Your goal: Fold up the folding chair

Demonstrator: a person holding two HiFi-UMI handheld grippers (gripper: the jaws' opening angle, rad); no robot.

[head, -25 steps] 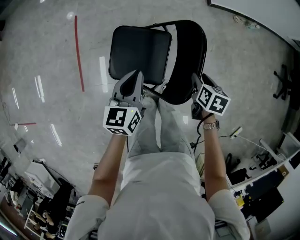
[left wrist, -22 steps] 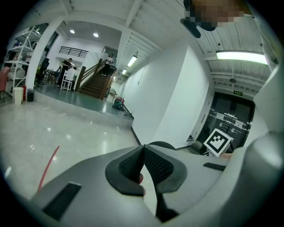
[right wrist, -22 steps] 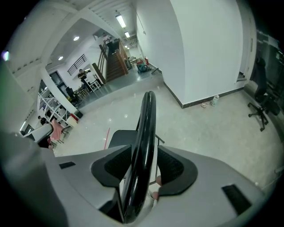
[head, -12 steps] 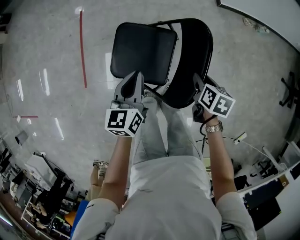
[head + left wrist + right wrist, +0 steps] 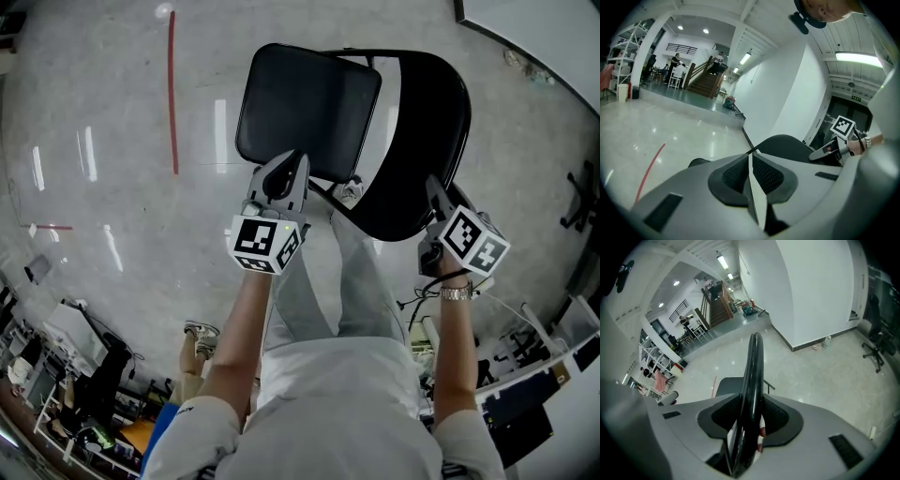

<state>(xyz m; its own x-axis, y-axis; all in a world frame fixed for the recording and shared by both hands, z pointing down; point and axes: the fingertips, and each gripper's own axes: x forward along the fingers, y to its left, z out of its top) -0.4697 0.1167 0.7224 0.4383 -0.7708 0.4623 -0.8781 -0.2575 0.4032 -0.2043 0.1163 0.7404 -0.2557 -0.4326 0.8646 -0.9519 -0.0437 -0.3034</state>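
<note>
Checking grip before I fold: chair [image 5: 408, 192] stands open on the floor [image 5: 112, 122], seat [image 5: 305, 108] on the left, backrest [image 5: 431, 122] on the right. My right gripper [image 5: 751, 416] has just been closing its jaws. The backrest rim is between them and both pads look seated on it. (op)

And the left? (lead)

Left gripper [image 5: 751, 159]: jaws together, nothing in them, tip at the seat's near edge. Touching or not, I can't tell. (op)

Fine, use it as a pusher. Get the closed tip under that edge and swing the seat up toward the backrest. Don't try to pinch the seat. (lead)

Agreed. I'd keep the right clamp firm and steady so the frame pivots rather than skids. That floor looks glossy. (op)

Keep the rim deep in the right jaws too. It's a thin, slick, curved edge, likely to slip out if you twist. Go slow: seat first, then let the legs come in. (lead)
</note>
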